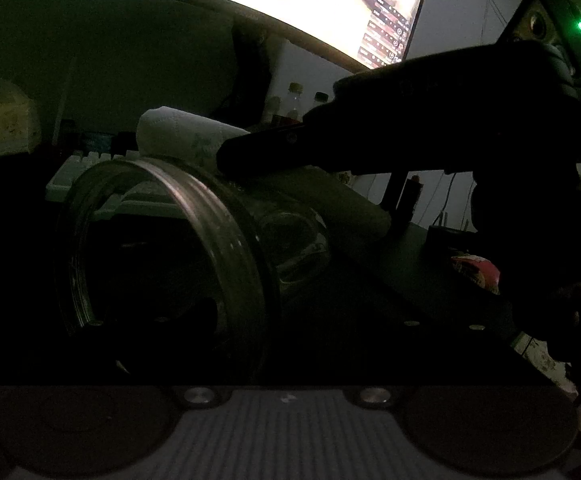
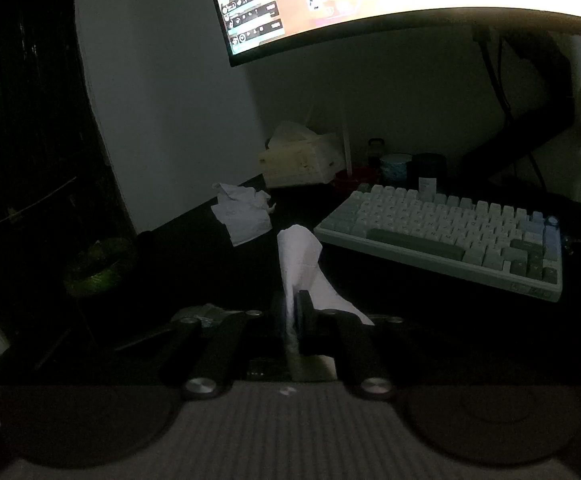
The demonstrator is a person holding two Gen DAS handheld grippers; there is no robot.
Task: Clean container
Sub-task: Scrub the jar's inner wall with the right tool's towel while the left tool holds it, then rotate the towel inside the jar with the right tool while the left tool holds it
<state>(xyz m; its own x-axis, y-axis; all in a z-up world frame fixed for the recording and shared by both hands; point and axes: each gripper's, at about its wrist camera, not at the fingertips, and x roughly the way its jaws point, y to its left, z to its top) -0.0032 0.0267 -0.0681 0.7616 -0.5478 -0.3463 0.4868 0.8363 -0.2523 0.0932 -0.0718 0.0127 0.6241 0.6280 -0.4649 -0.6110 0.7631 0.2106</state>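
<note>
A clear glass jar (image 1: 162, 248) lies tilted on its side in the left wrist view, its threaded mouth turned toward the lower left. It sits between the dark fingers of my left gripper (image 1: 218, 304), which seems shut on it; the fingers barely show in the dim light. My right gripper (image 1: 226, 156) reaches in from the right, just above the jar's rim, with a folded white tissue (image 1: 178, 132) sticking out past its tip. In the right wrist view the right gripper (image 2: 292, 308) is shut on the tissue (image 2: 300, 256), which stands up between the fingers.
The room is dark, lit by a wide monitor (image 2: 370, 0). On the black desk are a white keyboard (image 2: 450, 236), a tissue box (image 2: 298, 160), a crumpled tissue (image 2: 242, 216) and cups behind. Bottles (image 1: 294, 100) and a red packet (image 1: 478, 272) lie to the right.
</note>
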